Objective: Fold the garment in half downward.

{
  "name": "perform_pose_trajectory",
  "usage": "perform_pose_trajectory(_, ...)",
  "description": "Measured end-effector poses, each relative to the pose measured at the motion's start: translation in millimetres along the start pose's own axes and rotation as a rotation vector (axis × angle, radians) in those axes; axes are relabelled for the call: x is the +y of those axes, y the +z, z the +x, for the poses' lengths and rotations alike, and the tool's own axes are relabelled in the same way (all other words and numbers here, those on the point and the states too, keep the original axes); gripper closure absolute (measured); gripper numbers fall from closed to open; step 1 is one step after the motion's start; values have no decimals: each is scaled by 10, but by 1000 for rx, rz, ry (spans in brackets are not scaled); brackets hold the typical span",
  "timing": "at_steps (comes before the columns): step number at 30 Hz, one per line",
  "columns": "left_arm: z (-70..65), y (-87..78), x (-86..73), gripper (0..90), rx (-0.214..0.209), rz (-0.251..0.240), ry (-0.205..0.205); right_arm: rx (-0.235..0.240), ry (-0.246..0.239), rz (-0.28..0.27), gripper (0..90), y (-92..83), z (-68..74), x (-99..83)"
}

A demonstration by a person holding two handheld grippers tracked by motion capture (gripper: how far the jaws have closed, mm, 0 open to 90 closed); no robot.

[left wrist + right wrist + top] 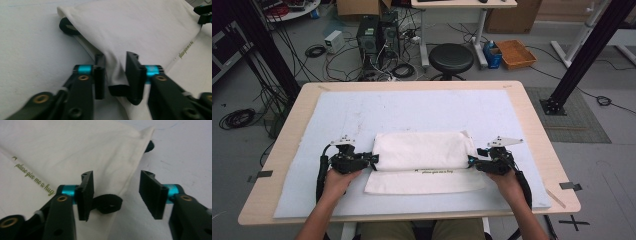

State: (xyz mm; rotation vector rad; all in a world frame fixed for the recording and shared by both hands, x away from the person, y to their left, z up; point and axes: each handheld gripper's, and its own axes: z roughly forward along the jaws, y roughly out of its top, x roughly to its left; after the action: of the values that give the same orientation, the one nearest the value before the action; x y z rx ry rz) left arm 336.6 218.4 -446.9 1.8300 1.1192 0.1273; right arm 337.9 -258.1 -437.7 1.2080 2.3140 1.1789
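Green script along the white cloth bag (pixel 422 150) reads "please give me a hug" in the right gripper view, and I can make out the same line sideways, though less clearly, in the left gripper view. The bag lies folded over on itself on the pale blue mat (pixel 362 115) that covers the wooden desk (pixel 537 130), its upper layer doubled back so the printed strip shows along the near side.

I see the left hand-held gripper (pixel 374 160) at the bag's left end and the right hand-held gripper (pixel 471 161) at its right end, each pointing inward along the fold. In the left gripper view the jaws stand apart with a ridge of the cloth's edge rising between them; the cloth brushes the left jaw, but the pads are not pressed together on it. A black strap (pixel 117 90) lies low between those jaws, and another black loop (pixel 66 26) peeks from under the bag's far corner.

In the right gripper view the jaws are wide apart, the bag's hemmed edge running up between them, a black strap end (pixel 107 203) beside the left jaw and bare mat in front of the right one
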Motion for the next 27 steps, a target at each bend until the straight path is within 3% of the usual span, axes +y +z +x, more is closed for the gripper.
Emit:
perform_pose_trajectory(2,-20,-22,-18,824,7,-4,16,1,-40,18,788,8,25,-9)
perform_pose_trajectory(3,-28,-36,-24,846,6,-11,18,13,-51,11,816,-3,35,-11)
perform_pose_trajectory(7,-88,-171,-68,849,-30,-81,31,32,-97,-37,833,-126,79,0)
perform_pose_trajectory(13,-196,-358,-150,849,-72,-119,63,73,-115,-79,833,-365,116,-108)
perform_pose_trajectory(20,-358,-534,-368,849,-97,-80,125,114,-134,-81,834,-593,205,-259)
perform_pose_trajectory(23,-394,-518,-475,848,-90,-42,148,123,-135,-51,834,-620,233,-348)
perform_pose_trajectory(27,-374,-483,-552,848,-87,8,148,128,-133,3,834,-568,246,-455)
